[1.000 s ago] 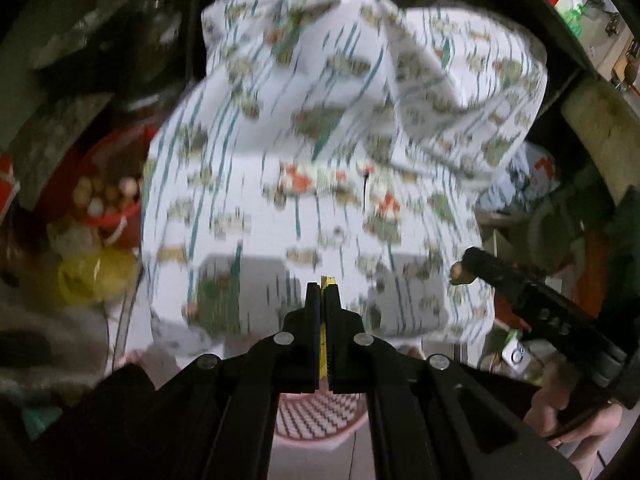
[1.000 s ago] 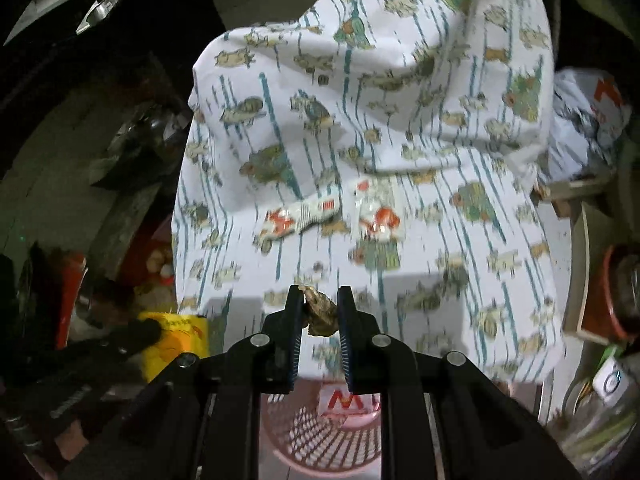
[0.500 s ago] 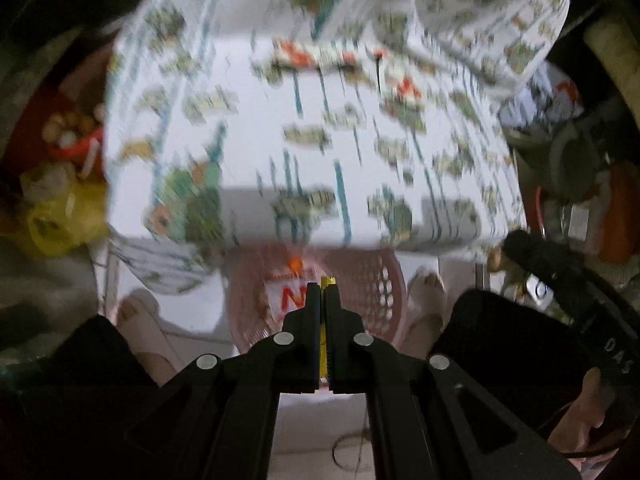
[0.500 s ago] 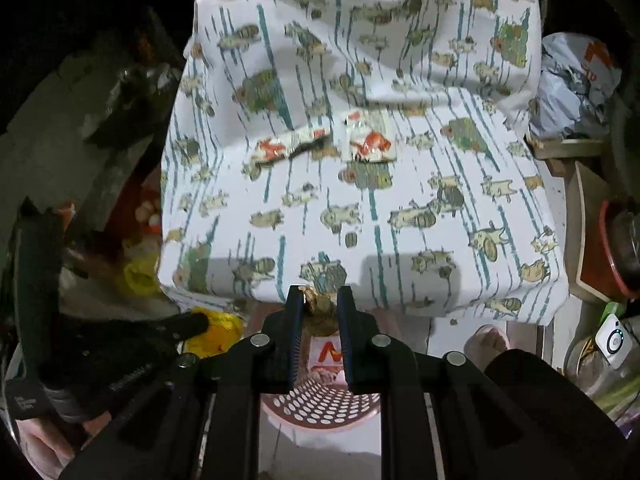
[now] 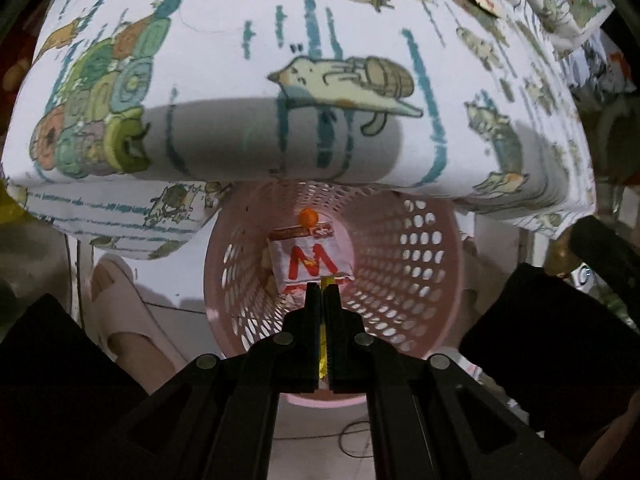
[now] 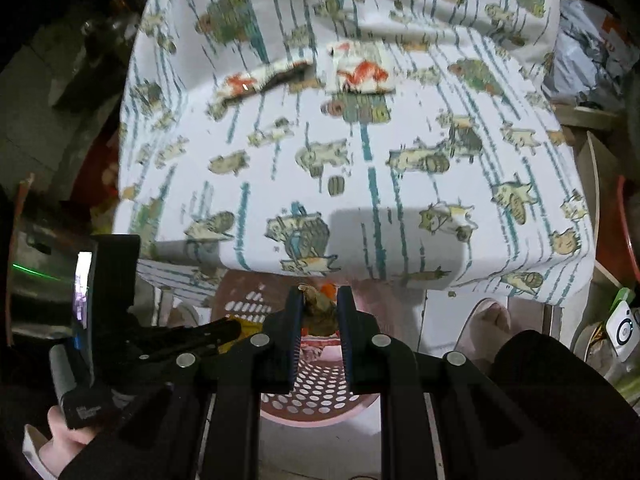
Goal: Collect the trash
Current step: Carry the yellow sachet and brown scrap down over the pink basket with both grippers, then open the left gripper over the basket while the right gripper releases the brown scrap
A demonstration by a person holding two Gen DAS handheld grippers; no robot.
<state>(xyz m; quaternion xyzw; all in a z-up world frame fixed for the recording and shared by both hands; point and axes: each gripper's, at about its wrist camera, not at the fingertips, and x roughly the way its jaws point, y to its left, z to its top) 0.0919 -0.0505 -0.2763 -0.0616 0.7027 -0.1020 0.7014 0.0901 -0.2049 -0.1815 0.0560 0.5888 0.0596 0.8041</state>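
Note:
A pink perforated basket (image 5: 404, 248) stands on the floor under the edge of a table draped in a patterned cloth (image 5: 240, 92). In it lie a white wrapper with a red M (image 5: 310, 264) and a small orange ball (image 5: 309, 216). My left gripper (image 5: 323, 292) is shut on a thin yellow wrapper (image 5: 322, 332), right over the basket mouth. My right gripper (image 6: 319, 304) is shut on a crumpled brown scrap (image 6: 318, 310), above the basket (image 6: 316, 400). Two white-and-red wrappers (image 6: 360, 70) lie on the cloth (image 6: 400, 152). The left gripper also shows in the right wrist view (image 6: 228, 328).
My feet in pale slippers (image 5: 120, 312) stand either side of the basket. Cluttered shelves and a bag (image 6: 592, 52) stand right of the table. Dark pots and red containers crowd the left side (image 6: 80, 60).
Both grippers have pulled back from the table top and dropped down to the basket below its front edge. Each still holds its piece of trash.

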